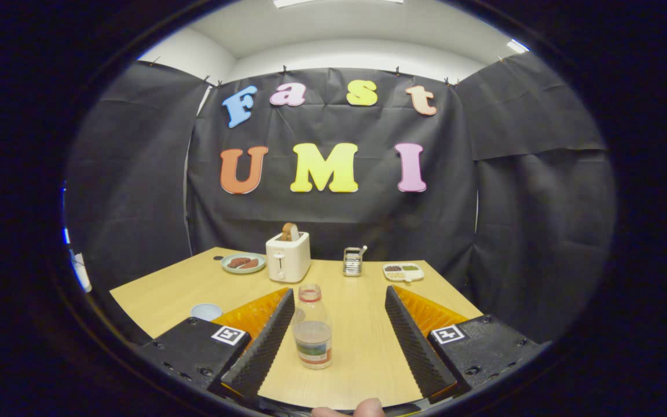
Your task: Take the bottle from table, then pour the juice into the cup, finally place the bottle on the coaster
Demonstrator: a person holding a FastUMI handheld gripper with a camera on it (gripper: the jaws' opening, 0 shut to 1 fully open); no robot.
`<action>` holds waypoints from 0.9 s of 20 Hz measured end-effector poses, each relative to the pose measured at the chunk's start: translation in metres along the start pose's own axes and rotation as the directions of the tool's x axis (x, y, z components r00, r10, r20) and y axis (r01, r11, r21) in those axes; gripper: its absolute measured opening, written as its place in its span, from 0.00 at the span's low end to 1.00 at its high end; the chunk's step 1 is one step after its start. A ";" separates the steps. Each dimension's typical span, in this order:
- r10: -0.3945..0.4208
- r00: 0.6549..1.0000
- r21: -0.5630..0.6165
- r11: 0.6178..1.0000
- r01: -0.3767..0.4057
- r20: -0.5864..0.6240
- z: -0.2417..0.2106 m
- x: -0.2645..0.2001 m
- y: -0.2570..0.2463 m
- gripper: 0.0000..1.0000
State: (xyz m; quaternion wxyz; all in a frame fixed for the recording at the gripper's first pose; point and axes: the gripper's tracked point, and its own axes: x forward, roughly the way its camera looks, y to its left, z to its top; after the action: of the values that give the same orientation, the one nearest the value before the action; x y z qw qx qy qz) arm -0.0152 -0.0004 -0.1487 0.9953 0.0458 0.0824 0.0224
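Note:
A clear plastic bottle (pixel 312 328) with a little pale liquid and a coloured label stands upright on the wooden table (pixel 362 324). It has no cap on. It sits between my fingers, close to the left finger (pixel 264 341) and well apart from the right finger (pixel 414 341). My gripper (pixel 339 294) is open wide, and neither finger touches the bottle. A small pale blue cup (pixel 206 311) rests on the table left of the left finger, partly hidden behind it.
At the table's far side stand a white toaster (pixel 288 256) with bread in it, a green plate (pixel 244 262) with sausages, a metal rack (pixel 353 261) and a white divided dish (pixel 403 271). A fingertip (pixel 362 409) shows at the gripper's base.

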 end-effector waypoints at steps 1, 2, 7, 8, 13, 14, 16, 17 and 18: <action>0.000 1.000 0.001 1.000 0.000 -0.019 -0.011 0.003 0.000 1.00; 0.004 0.999 0.005 1.000 -0.004 -0.034 -0.019 0.007 0.001 1.00; 0.047 0.988 0.054 0.998 -0.039 -0.146 -0.075 0.028 0.013 1.00; 0.051 0.985 0.055 0.998 -0.042 -0.165 -0.083 0.033 0.014 1.00; 0.075 0.974 0.046 0.997 -0.067 -0.213 -0.113 0.055 0.030 1.00; 0.077 0.971 0.046 0.997 -0.068 -0.224 -0.118 0.060 0.032 1.00; 0.073 0.970 0.043 0.997 -0.065 -0.233 -0.124 0.071 0.035 1.00; 0.070 0.969 0.045 0.997 -0.061 -0.235 -0.126 0.076 0.035 1.00; 0.070 0.969 0.050 0.997 -0.060 -0.237 -0.128 0.082 0.037 1.00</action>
State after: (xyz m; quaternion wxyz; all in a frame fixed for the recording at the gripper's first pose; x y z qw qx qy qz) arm 0.0431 0.0517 -0.2839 0.9757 0.0667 0.2003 0.0584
